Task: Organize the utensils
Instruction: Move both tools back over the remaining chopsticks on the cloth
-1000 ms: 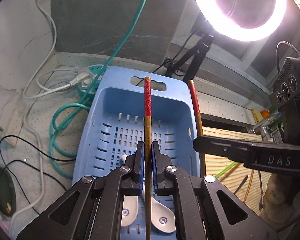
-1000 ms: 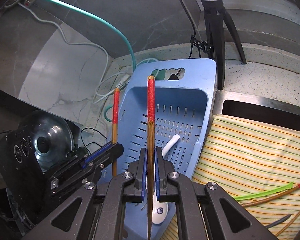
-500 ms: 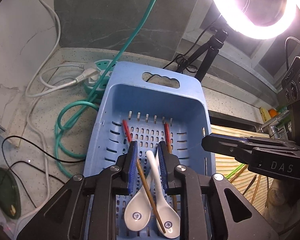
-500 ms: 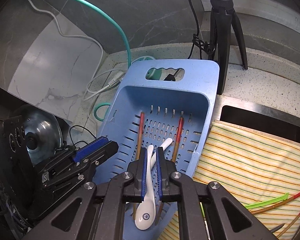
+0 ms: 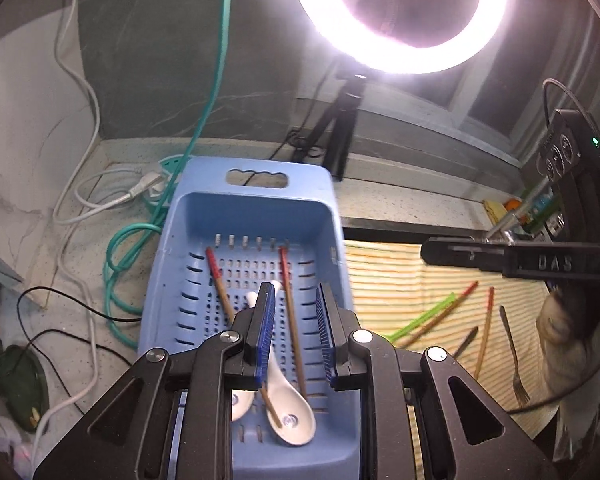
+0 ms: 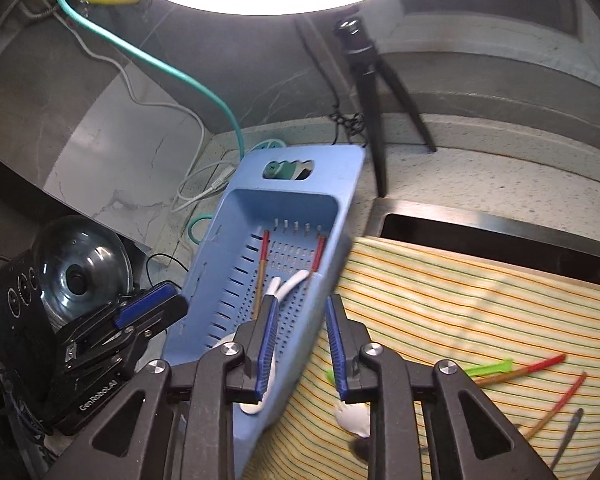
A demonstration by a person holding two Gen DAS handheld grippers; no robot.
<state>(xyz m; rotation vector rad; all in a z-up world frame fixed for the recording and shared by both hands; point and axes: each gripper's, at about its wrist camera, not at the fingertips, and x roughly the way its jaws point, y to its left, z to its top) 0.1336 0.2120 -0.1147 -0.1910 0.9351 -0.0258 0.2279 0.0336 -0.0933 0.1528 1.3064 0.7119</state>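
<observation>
A blue slotted basket (image 5: 172, 280) (image 6: 236, 216) holds two red-tipped chopsticks (image 5: 290, 304) (image 6: 260, 268) and two white spoons (image 5: 292, 412) (image 6: 288, 284). My left gripper (image 5: 296, 332) is open and empty above the basket's near end. My right gripper (image 6: 302, 344) is open and empty over the basket's right rim and the striped mat (image 6: 480, 312). On the mat lie more chopsticks (image 5: 484, 332) (image 6: 520, 372), a green utensil (image 5: 424, 316) (image 6: 488, 368), a fork (image 5: 512, 356) and a white spoon (image 6: 354, 416).
A ring light (image 5: 400, 12) on a black tripod (image 5: 340, 128) stands behind the basket. Teal and white cables (image 5: 116, 264) lie on the counter at the left. A sink opening (image 6: 480, 236) lies behind the mat.
Both grippers let go of their chopsticks, which now lie in the basket. Both jaws opened wider and both grippers drew back and to the right.
</observation>
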